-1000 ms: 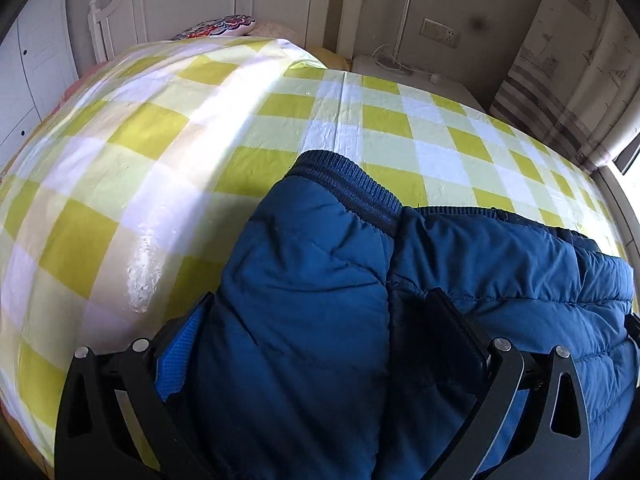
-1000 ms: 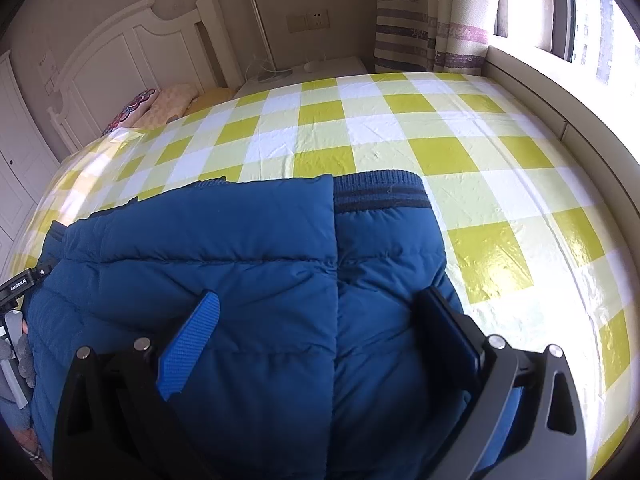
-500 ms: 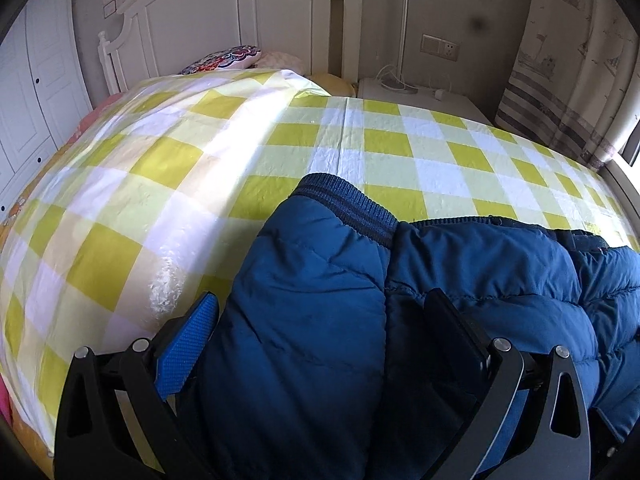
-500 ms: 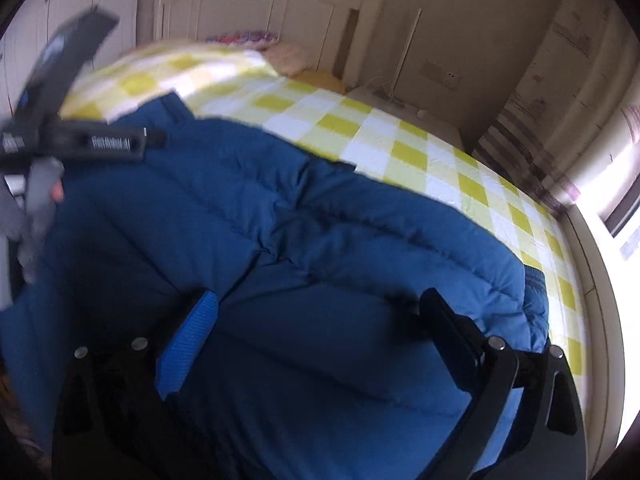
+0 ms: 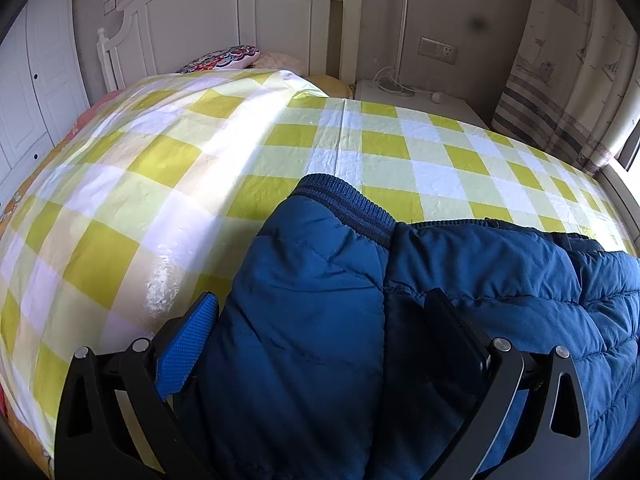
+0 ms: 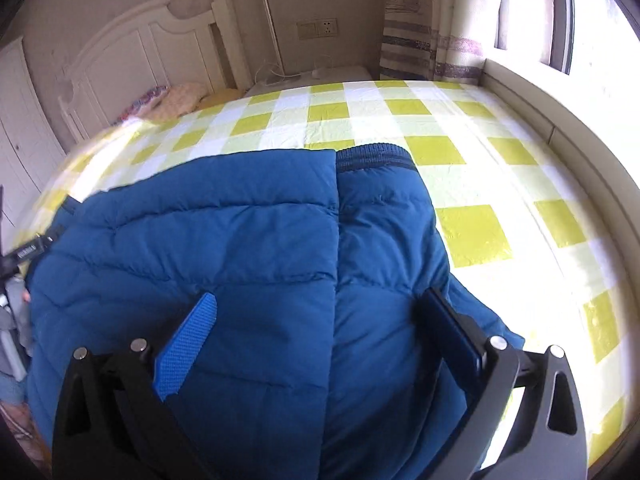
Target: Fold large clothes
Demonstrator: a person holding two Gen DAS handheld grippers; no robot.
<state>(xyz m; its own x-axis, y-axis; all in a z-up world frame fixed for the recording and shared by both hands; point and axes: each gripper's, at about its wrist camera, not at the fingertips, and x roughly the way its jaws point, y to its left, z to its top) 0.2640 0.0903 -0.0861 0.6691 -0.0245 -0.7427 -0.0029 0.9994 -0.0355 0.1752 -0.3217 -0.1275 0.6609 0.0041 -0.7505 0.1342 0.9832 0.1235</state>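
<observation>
Both grippers, left gripper [image 5: 320, 312] and right gripper [image 6: 320, 312], spread wide over blue jacket [image 6: 248, 240]; checked bedspread [image 6: 472, 184] bare beyond.

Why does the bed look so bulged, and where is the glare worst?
Left wrist view: fisheye bends the yellow-and-white checked bedsheet into a dome, with a shiny patch. Right wrist view: the bright window washes out the sheet's right side; its left edge is blurred.
</observation>
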